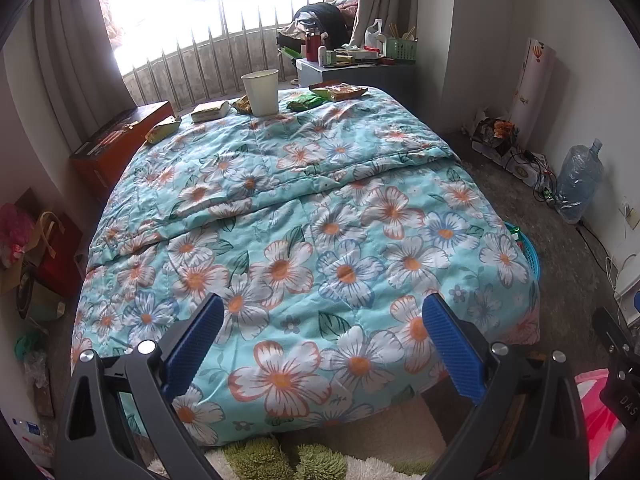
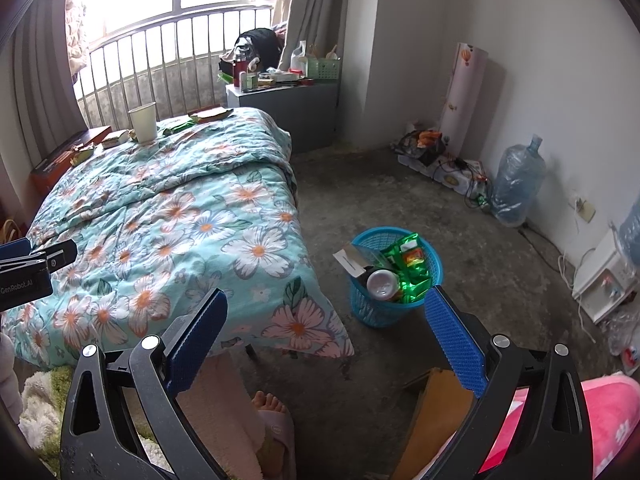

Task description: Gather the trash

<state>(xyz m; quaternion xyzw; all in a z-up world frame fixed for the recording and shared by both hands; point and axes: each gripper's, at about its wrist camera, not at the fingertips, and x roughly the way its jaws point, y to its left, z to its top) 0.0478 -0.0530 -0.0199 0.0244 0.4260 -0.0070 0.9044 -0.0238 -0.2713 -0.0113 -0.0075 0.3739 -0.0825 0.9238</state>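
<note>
A white paper cup (image 1: 261,93) stands at the far end of the floral bed (image 1: 304,208), with snack wrappers (image 1: 338,92) and a green packet (image 1: 306,102) around it. The cup (image 2: 143,122) also shows in the right wrist view. A blue trash basket (image 2: 394,280) on the floor right of the bed holds a can, a box and green wrappers. My left gripper (image 1: 320,344) is open and empty over the near end of the bed. My right gripper (image 2: 326,340) is open and empty above the floor, near the basket.
A brown box (image 1: 120,140) sits left of the bed. A grey cabinet (image 2: 286,108) with clutter stands by the window railing. A water jug (image 2: 516,182), cables and bags line the right wall. A bare foot (image 2: 272,408) is below my right gripper.
</note>
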